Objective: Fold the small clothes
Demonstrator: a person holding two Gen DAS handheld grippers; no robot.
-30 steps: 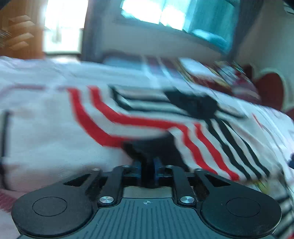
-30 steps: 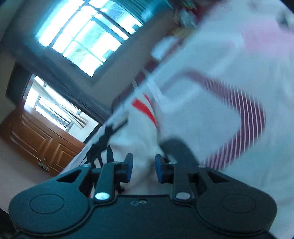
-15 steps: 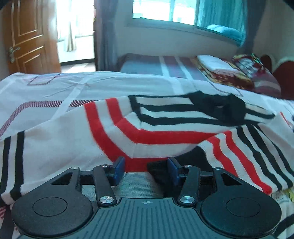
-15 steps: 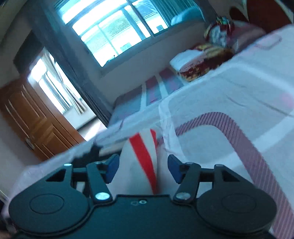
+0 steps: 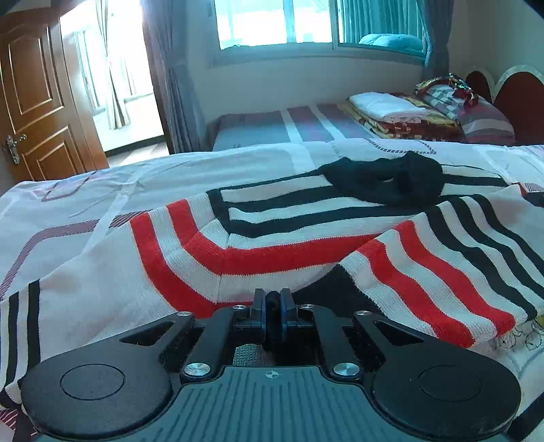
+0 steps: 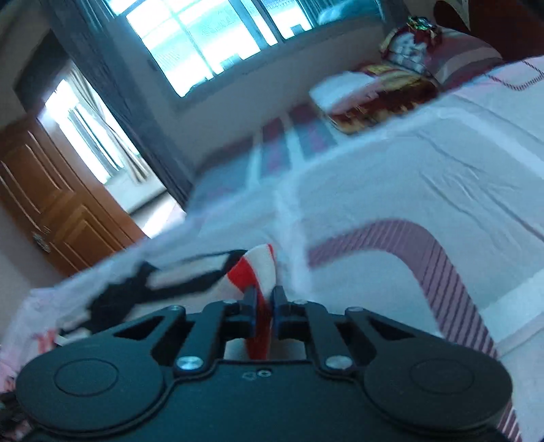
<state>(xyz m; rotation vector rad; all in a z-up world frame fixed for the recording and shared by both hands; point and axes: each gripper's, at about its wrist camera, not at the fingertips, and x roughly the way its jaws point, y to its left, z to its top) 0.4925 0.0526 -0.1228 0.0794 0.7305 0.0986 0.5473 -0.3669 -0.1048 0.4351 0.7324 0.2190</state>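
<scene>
A striped knit sweater [image 5: 272, 251], white with red and black bands and a black collar, lies spread across the bed [image 5: 190, 170], which is covered by a pale sheet with maroon striped outlines. The left gripper [image 5: 273, 306] is clamped on the sweater's near edge, where dark fabric shows pinched between its blue pads. The right gripper [image 6: 263, 299] is closed on a fold of the same sweater [image 6: 255, 268], a red-and-white strip rising between its pads. Beyond the sweater, on a second bed under the window [image 5: 272, 20], sits a stack of folded bedding [image 5: 401, 112]. A wooden door [image 5: 37, 102] stands to the sweater's far left.
</scene>
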